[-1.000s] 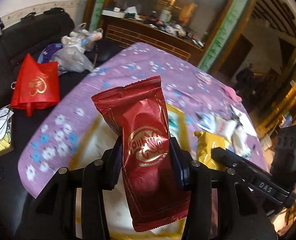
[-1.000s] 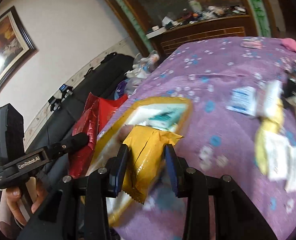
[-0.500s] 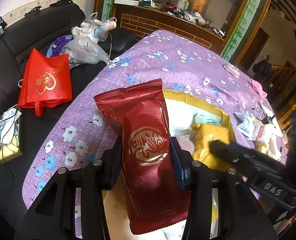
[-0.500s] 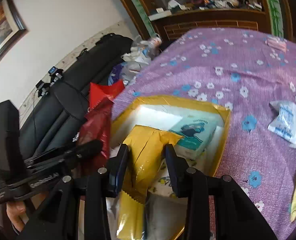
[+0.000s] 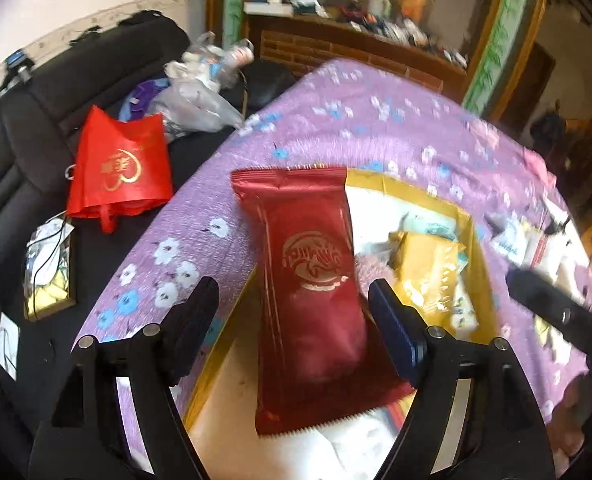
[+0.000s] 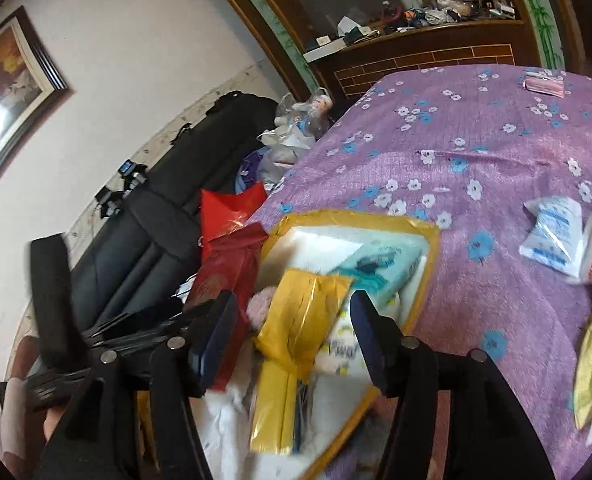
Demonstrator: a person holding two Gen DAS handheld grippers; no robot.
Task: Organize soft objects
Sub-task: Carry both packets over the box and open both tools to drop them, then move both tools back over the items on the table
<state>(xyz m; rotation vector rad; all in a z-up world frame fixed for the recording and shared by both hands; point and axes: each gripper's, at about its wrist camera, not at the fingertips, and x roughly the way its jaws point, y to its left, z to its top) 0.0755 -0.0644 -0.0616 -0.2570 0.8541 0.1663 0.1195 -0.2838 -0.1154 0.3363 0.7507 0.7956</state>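
Both grippers' jaws, clamped on their packets a second ago, are now opening over the yellow-rimmed box (image 5: 472, 236) on the purple flowered tablecloth (image 6: 476, 152). Between the spread fingers of the left gripper (image 5: 293, 312) the red packet (image 5: 312, 280) hangs free of the pads, tilted over the box's near-left edge; the right gripper (image 6: 293, 330) stands less wide, with the yellow packet (image 6: 296, 320) loose between its fingers above the box's contents. This looks like the release step of sorting soft goods into the box. Next, each hand would likely need to draw back clear of its dropped packet and turn toward the loose sachets to the right. Counted: one red packet, one yellow packet, one teal-printed tissue pack (image 6: 376, 268) in the box, one white-and-blue sachet (image 6: 552, 236) on the cloth; further pale sachets beside it are too blurred to number.
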